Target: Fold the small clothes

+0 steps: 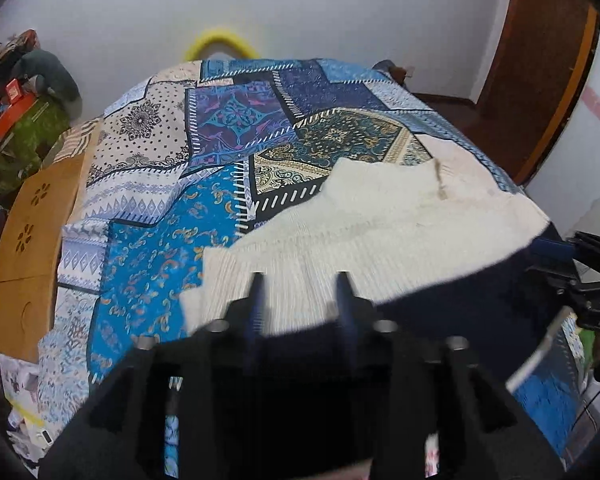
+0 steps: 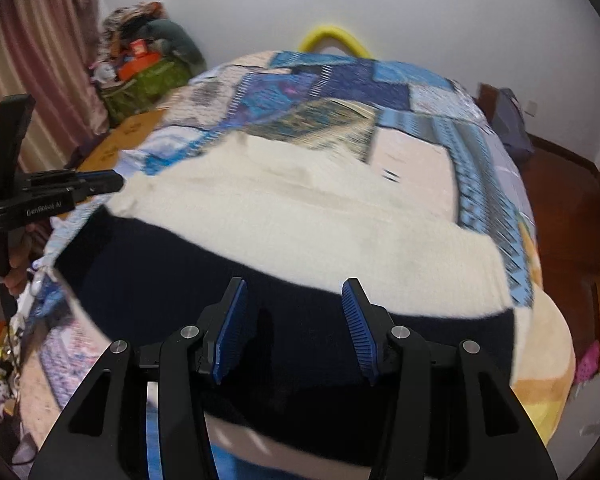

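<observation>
Presently, a bed (image 1: pixel 148 184) under a blue patchwork cover is filling both views, with a white wall (image 1: pixel 340 8) rising behind it. A knitted garment, the sweater (image 1: pixel 380 216), is lying spread on the near part of the bed; its upper portion is cream and its lower band is dark navy (the right wrist view is blurred, so finer detail is not readable). A tan cardboard panel (image 1: pixel 32 240) is leaning beside the bed, and a green bag (image 1: pixel 24 136) of clutter is sitting in the far corner. The left claw (image 1: pixel 300 280) is hovering over the cream-navy boundary, its fingers standing moderately apart and gripping nothing. The right claw (image 2: pixel 296 292) is poised over the navy band, likewise standing wide apart and holding nothing.
</observation>
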`<control>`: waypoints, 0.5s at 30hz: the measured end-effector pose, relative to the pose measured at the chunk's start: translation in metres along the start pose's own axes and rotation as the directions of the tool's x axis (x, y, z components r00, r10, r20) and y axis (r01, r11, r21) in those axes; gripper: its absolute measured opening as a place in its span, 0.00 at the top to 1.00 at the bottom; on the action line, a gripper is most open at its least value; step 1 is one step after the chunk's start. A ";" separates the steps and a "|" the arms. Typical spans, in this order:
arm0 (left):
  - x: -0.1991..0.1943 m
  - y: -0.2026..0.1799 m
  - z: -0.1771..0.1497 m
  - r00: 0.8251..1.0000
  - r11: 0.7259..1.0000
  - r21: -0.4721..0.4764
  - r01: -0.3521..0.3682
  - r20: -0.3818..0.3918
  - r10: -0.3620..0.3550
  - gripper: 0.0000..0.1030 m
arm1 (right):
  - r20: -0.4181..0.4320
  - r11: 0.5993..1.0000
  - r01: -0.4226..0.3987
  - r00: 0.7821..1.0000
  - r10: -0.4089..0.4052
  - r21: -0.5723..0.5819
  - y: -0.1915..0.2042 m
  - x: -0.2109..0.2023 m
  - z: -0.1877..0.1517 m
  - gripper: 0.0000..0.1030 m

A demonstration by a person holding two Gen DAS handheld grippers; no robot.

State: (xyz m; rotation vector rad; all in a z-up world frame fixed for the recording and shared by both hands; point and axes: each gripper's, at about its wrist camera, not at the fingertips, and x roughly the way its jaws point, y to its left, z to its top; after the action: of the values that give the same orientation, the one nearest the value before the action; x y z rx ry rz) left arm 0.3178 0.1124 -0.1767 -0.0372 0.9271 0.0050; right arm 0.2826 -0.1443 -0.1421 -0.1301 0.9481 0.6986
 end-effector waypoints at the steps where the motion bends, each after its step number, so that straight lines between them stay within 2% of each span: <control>1: -0.003 -0.001 -0.003 1.000 1.000 0.002 0.004 0.001 -0.004 0.55 | 0.000 1.000 -0.013 1.000 0.013 -0.013 0.008 0.001 0.002 0.47; 3: -0.005 -0.005 -0.012 1.000 1.000 0.009 0.019 -0.008 -0.019 0.50 | 0.000 0.999 -0.029 1.000 0.029 -0.036 0.023 0.006 0.004 0.39; 5: -0.002 -0.009 -0.019 0.999 1.000 0.017 0.023 -0.024 -0.022 0.45 | -0.011 0.997 -0.043 0.999 0.042 -0.063 0.038 0.014 0.004 0.38; 8: 0.013 -0.014 -0.036 0.997 0.999 0.033 0.009 -0.072 -0.006 0.43 | -0.050 0.995 -0.053 0.998 0.049 -0.085 0.052 0.030 0.000 0.34; 10: 0.020 -0.012 -0.045 0.996 1.000 0.031 -0.001 -0.085 0.003 0.36 | -0.089 0.995 -0.049 0.995 0.041 -0.085 0.053 0.042 -0.003 0.34; 12: 0.018 -0.006 -0.051 0.998 1.000 0.019 -0.013 -0.059 0.014 0.29 | -0.110 0.996 -0.049 0.993 0.041 -0.074 0.048 0.048 -0.007 0.33; 15: 0.011 0.007 -0.057 0.999 1.000 -0.015 -0.004 -0.054 0.003 0.28 | -0.095 0.998 -0.029 0.995 0.025 -0.048 0.031 0.039 -0.014 0.33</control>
State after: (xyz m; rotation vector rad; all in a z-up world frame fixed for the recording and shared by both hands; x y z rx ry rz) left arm 0.2789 0.1178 -0.2199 -0.0502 0.9811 0.0146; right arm 0.2696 -0.1070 -0.1746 -0.1957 1.0251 0.7465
